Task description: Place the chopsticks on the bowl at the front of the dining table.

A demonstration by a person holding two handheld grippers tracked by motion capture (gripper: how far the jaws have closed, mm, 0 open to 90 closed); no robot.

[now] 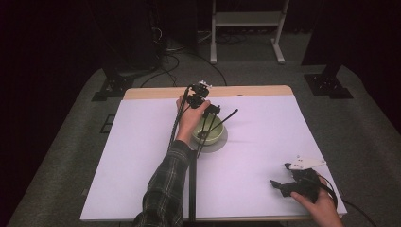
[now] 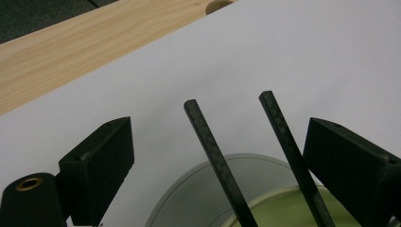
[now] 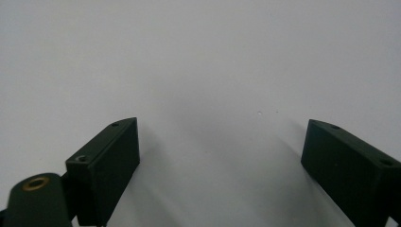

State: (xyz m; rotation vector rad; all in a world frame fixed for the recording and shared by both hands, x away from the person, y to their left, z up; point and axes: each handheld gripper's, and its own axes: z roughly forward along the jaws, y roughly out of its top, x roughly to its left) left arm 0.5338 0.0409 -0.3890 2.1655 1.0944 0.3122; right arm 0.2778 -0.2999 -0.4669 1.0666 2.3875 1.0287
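Note:
A light green bowl [image 1: 208,132] sits on a grey round plate [image 1: 224,140] near the table's middle. Two black chopsticks [image 1: 222,124] lean across the bowl, their tips pointing up and to the right. My left gripper [image 1: 211,109] hovers over the bowl's far rim, open. In the left gripper view both chopsticks [image 2: 213,151] rise between the spread jaws of the left gripper [image 2: 219,132], unclamped, above the bowl [image 2: 283,212] and plate [image 2: 189,198]. My right gripper [image 1: 280,177] rests open near the front right corner; in its own view the right gripper [image 3: 220,130] holds nothing.
A white sheet [image 1: 265,123] covers the table, with a bare wooden strip [image 1: 156,92] along the far edge. A black cable [image 1: 192,189] runs from the left gripper toward the front edge. A white stand [image 1: 246,21] and dark equipment bases stand on the floor beyond.

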